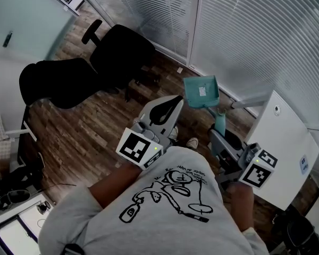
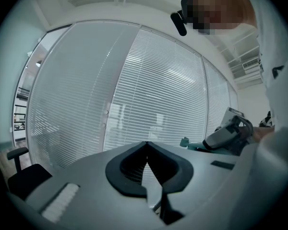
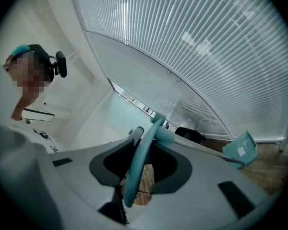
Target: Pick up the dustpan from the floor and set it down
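While the right gripper [image 3: 143,131] pinches its handle [image 3: 134,174] — teal dustpan [image 1: 193,95], label [image 1: 202,91] unreadable; left gripper [image 2: 146,145] pressed together.

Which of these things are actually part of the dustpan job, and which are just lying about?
In the job: dustpan, its handle gripped by the right gripper.
Lying about: black office chairs, white desk, window blinds.

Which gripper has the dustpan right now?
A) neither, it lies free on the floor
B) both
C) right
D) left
C: in the right gripper view the teal handle of the dustpan runs between the fingers of the right gripper, which are clamped on it. The left gripper has its fingers together with nothing between them.
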